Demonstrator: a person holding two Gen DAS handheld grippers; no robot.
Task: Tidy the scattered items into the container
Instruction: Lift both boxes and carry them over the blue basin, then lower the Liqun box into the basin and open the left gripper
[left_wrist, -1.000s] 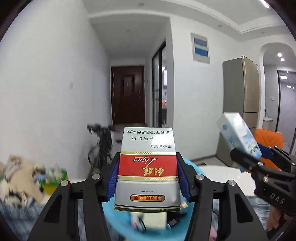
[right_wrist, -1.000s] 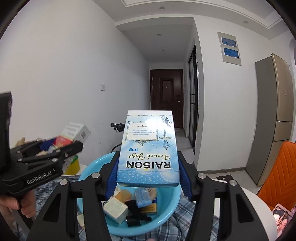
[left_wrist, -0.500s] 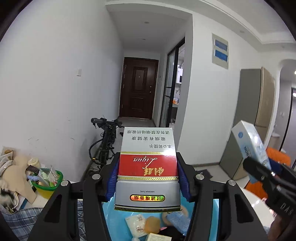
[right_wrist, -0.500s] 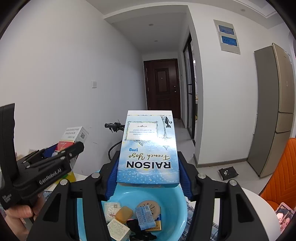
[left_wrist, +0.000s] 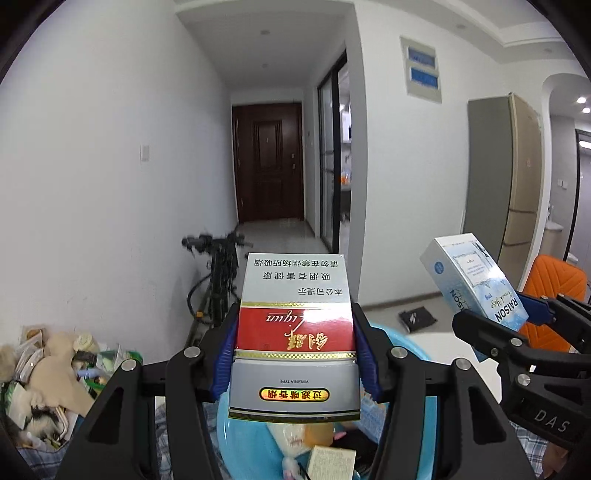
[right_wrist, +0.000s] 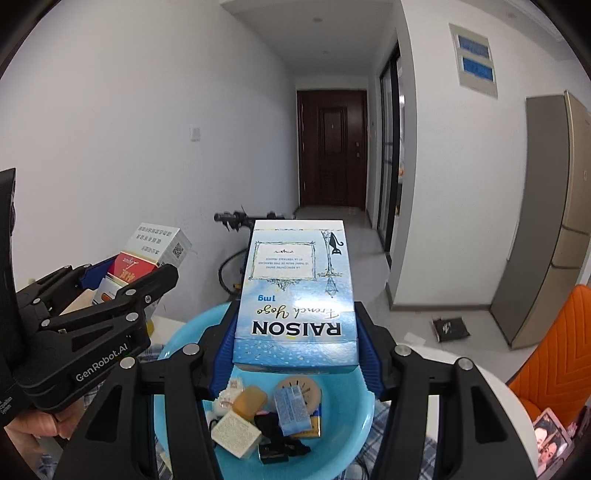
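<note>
Both packs ride above the blue basin (right_wrist: 173, 373), ready to drop in: left gripper (left_wrist: 295, 354) clamps the red-and-white pack (left_wrist: 295, 332), right gripper (right_wrist: 295, 332) pinches the blue pack (right_wrist: 295, 295).

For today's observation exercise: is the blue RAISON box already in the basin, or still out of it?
Out. The RAISON box is clamped in the right hand-held gripper, raised above the blue basin, whose other items lie loose below.
</note>
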